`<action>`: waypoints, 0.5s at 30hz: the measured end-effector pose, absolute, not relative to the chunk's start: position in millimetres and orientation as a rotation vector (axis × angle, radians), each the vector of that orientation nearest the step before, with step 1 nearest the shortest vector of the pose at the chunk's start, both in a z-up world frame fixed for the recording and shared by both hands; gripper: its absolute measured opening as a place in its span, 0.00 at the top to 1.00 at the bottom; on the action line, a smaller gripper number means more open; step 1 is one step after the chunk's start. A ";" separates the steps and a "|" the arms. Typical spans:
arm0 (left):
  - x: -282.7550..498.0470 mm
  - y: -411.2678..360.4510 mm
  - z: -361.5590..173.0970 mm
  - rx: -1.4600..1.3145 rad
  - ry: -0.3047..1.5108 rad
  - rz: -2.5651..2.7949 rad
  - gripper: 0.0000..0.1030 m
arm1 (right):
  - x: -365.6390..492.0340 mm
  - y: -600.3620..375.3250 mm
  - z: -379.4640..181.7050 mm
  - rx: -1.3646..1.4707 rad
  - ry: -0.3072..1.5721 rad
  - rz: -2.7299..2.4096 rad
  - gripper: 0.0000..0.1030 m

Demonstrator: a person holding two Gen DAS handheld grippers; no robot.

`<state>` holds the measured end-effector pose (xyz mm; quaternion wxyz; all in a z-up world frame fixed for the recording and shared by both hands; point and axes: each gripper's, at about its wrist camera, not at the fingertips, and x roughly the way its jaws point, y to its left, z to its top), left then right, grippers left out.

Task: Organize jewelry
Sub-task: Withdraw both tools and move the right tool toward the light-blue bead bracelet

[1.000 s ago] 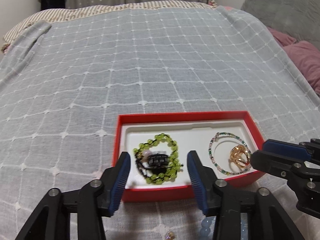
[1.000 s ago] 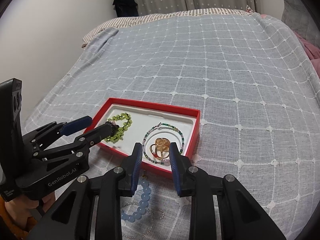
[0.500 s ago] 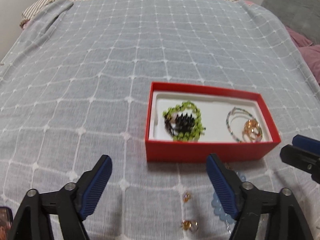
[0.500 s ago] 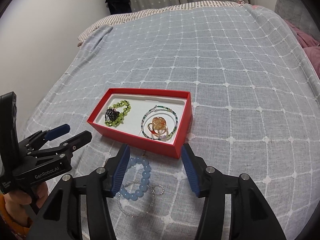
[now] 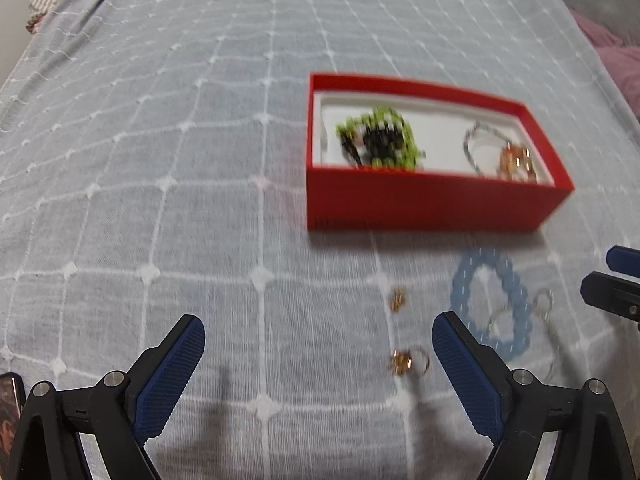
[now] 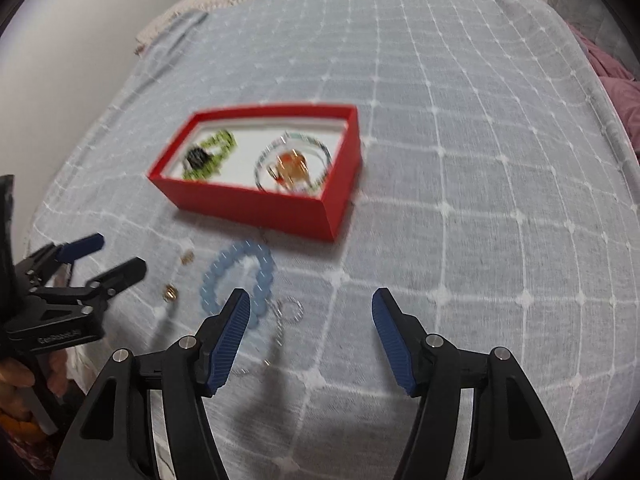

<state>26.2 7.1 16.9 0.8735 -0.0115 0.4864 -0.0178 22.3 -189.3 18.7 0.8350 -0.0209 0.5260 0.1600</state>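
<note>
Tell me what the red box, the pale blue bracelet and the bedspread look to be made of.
Red box: likely matte cardboard, with flat dull walls, crisp corners and a white liner.
Pale blue bracelet: round, translucent, glossy beads, glass or stone perhaps; blur leaves plastic possible.
Bedspread: soft woven grey-blue cloth with a raised white grid stitched in and small tufts at the crossings.

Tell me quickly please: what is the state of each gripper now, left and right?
Left gripper: open wide, holding nothing, above the bedspread.
Right gripper: open wide, holding nothing.
</note>
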 end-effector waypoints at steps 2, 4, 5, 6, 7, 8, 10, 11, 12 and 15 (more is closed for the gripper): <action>22.9 6.5 13.1 -0.010 1.028 -0.044 0.08 | 20.2 -190.9 11.9 -0.058 1.145 0.336 0.36; 19.9 6.7 9.1 0.003 1.042 -0.052 0.08 | 17.4 -191.6 7.9 -0.075 1.157 0.341 0.36; 19.3 7.1 7.7 0.007 1.049 -0.057 0.08 | 16.4 -191.6 6.9 -0.084 1.159 0.340 0.36; 18.4 7.2 5.9 0.009 1.056 -0.063 0.08 | 15.2 -191.9 5.8 -0.094 1.161 0.340 0.36; 17.5 7.7 3.5 0.010 1.066 -0.072 0.08 | 13.8 -192.0 4.4 -0.107 1.164 0.338 0.36; 17.3 7.7 1.7 0.011 1.074 -0.077 0.08 | 12.7 -192.1 3.0 -0.116 1.167 0.335 0.36; 16.7 7.5 -2.2 0.013 1.086 -0.078 0.08 | 11.9 -191.9 0.9 -0.126 1.172 0.331 0.36; 16.3 7.5 -3.4 0.014 1.089 -0.078 0.08 | 11.7 -191.9 0.2 -0.126 1.174 0.331 0.36; 15.7 6.4 -4.0 0.015 1.091 -0.082 0.08 | 11.3 -192.0 0.1 -0.125 1.174 0.333 0.36; 13.2 1.5 -3.5 0.018 1.089 -0.109 0.08 | 10.4 -190.9 1.2 -0.129 1.169 0.341 0.36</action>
